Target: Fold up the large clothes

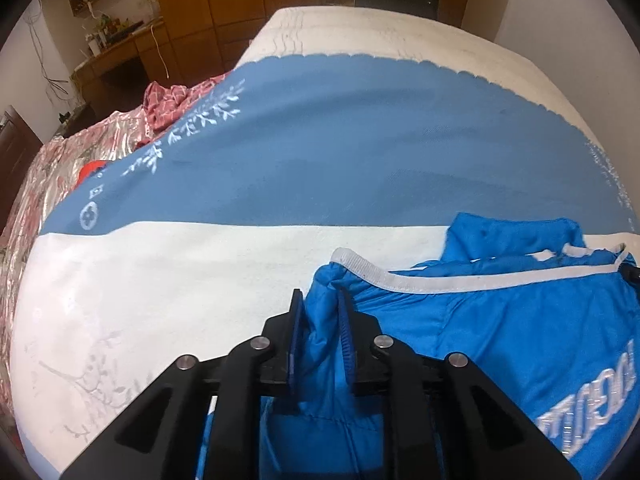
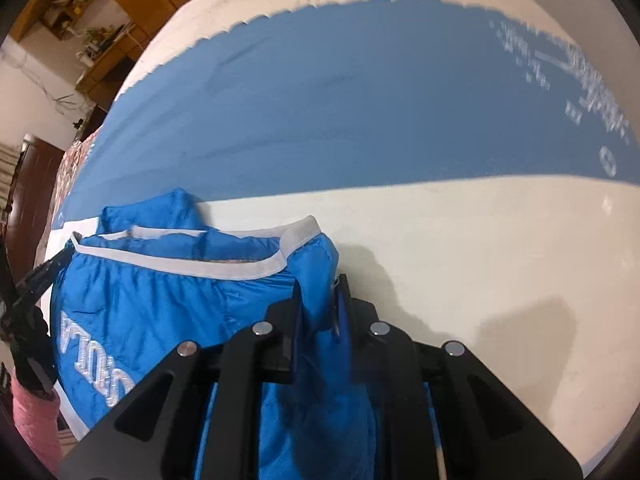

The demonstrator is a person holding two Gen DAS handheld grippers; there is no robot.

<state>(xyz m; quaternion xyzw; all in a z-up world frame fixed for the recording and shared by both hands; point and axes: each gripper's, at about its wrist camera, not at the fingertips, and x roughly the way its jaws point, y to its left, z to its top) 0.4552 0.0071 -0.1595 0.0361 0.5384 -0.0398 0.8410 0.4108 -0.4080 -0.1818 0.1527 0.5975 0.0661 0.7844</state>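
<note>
A bright blue padded jacket (image 1: 500, 328) with white trim and silver lettering lies on the bed. In the left wrist view my left gripper (image 1: 320, 304) is shut on a bunched left corner of the jacket, fabric squeezed between its blue pads. The same jacket (image 2: 160, 300) fills the lower left of the right wrist view, where my right gripper (image 2: 320, 292) is shut on its right corner just below the white trim. The left gripper (image 2: 60, 258) shows as a black shape at that view's left edge, above a pink sleeve (image 2: 34, 424).
The bed cover (image 1: 180, 280) has a white band under the jacket and a wide blue band (image 1: 340, 152) behind it. Pink patterned bedding (image 1: 52, 168) is piled at the bed's left side. Wooden cabinets and a cluttered desk (image 1: 116, 48) stand beyond.
</note>
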